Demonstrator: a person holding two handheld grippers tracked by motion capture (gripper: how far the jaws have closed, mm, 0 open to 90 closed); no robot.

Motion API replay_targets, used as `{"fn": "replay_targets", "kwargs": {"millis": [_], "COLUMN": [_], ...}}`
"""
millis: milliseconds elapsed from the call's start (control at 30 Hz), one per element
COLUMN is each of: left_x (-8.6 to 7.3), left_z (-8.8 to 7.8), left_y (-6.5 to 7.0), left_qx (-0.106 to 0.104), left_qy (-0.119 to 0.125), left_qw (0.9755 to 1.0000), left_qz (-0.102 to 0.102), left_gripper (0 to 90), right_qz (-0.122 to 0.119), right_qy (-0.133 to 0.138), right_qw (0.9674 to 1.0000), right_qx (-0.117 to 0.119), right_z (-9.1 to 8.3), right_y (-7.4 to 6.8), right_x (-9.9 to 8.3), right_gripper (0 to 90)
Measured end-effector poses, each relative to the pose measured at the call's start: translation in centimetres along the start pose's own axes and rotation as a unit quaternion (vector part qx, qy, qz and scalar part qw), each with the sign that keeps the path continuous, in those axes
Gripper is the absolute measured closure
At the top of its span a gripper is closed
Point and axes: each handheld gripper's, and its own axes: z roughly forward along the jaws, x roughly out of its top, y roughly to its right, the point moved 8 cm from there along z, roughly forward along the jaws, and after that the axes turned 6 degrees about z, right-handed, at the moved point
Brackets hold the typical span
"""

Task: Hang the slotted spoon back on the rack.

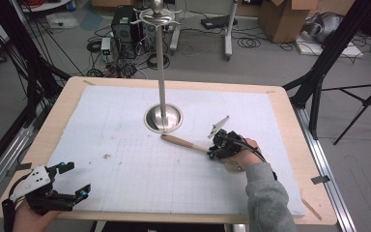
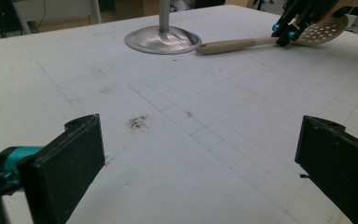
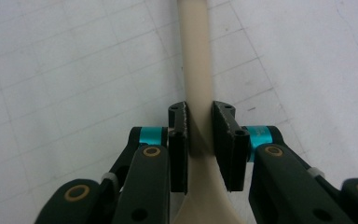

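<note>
A beige slotted spoon (image 1: 183, 142) lies on the white gridded mat (image 1: 125, 145), its handle tip close to the base of a metal stand (image 1: 163, 119). My right gripper (image 1: 212, 153) points down over the spoon's neck, and in the right gripper view its pads (image 3: 181, 140) sit against both sides of the handle (image 3: 196, 56), shut on it. The left gripper view shows that gripper (image 2: 284, 35) next to the perforated head (image 2: 324, 31). My left gripper (image 1: 77, 180) rests at the table's near left corner, jaws wide open over bare mat (image 2: 198, 144).
The stand's pole (image 1: 162, 67) rises from its round base (image 2: 162, 39) at the mat's middle back, with hooks on top. A small dark smudge (image 2: 138, 122) marks the mat ahead of the left gripper. Wooden table edges (image 1: 297, 145) frame the mat.
</note>
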Motion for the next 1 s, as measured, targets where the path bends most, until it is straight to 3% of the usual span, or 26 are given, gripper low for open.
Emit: {"fn": "replay_targets", "kwargs": {"millis": [167, 367, 600, 1000], "left_x": [0.0, 0.0, 0.0, 0.1], "left_z": [0.0, -0.1, -0.2, -0.3], "left_y": [0.0, -0.1, -0.1, -0.1], "left_qx": [0.000, 0.001, 0.002, 0.003], "left_qy": [0.000, 0.001, 0.002, 0.003], "left_qw": [1.0000, 1.0000, 1.0000, 1.0000], "left_qz": [0.000, -0.001, -0.002, 0.000], "left_gripper": [1.7, 1.7, 1.7, 1.7], "right_qz": [-0.012, 0.000, -0.003, -0.001], "right_qy": [-0.002, -0.002, -0.001, 0.039], "right_qw": [0.9999, 1.0000, 0.9999, 0.9991], "right_qx": [-0.004, 0.003, 0.010, 0.017], "right_z": [0.0, -0.1, -0.2, -1.4], "right_y": [-0.1, -0.1, -0.4, -0.5], "right_x": [0.0, 0.0, 0.0, 0.6], "right_gripper": [77.6, 77.9, 78.0, 78.0]}}
